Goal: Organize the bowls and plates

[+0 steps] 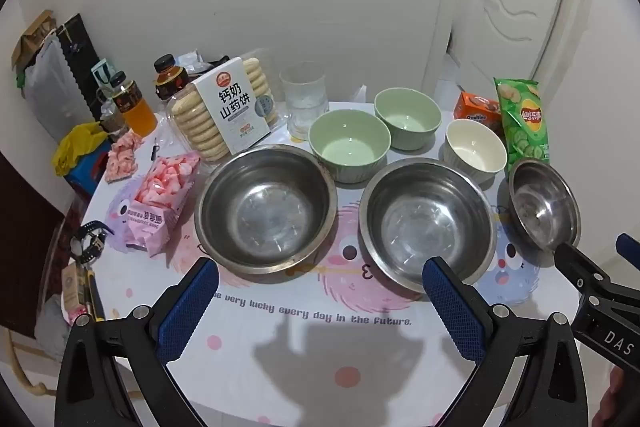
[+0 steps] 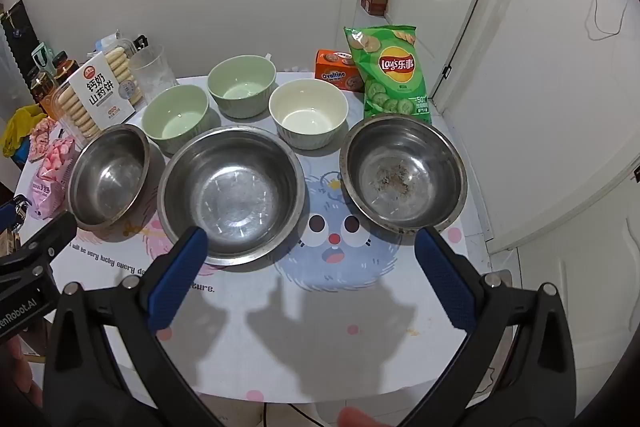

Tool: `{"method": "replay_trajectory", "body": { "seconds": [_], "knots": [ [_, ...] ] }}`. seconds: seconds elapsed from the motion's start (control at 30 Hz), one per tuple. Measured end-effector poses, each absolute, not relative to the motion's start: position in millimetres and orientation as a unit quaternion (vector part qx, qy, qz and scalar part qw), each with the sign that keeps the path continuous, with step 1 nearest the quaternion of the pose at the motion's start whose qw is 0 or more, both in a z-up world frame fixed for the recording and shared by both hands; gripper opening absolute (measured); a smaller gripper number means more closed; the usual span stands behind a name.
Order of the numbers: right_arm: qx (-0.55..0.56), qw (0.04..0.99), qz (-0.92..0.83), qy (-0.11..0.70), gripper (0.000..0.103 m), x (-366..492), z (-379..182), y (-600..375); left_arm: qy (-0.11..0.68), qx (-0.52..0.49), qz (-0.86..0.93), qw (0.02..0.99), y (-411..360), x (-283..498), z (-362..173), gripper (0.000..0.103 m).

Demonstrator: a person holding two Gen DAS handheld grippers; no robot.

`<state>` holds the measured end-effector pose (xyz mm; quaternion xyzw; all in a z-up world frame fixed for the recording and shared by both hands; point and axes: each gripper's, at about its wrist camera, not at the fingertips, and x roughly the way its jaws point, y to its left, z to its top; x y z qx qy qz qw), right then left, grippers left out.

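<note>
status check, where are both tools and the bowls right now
Left tool open, empty. Right tool open, empty. Three steel bowls and three ceramic bowls unstacked on table. Nothing blocking.

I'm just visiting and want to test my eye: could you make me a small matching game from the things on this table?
Things:
1. right steel bowl
2. cream bowl
3. chips bag
4. drinking glass

Descriptions:
A. green, standing upright at the back
B. clear, beside the biscuit pack
C. brownish specks on its bottom
D. pale, ribbed outside, behind the steel bowls

Pairs: 1-C, 2-D, 3-A, 4-B
</note>
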<state>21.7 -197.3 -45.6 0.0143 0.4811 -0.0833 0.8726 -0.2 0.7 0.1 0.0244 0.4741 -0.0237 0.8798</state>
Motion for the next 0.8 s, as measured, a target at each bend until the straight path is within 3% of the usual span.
{"method": "replay_trajectory", "body": {
  "seconds": [0.8],
  "knots": [
    [0.01, 0.872, -0.086, 0.483, 0.103, 23.4, -45.4, -196.7, 0.48, 0.026, -0.021, 0.877, 4.4, 1.9, -0.1, 0.103]
  ]
}}
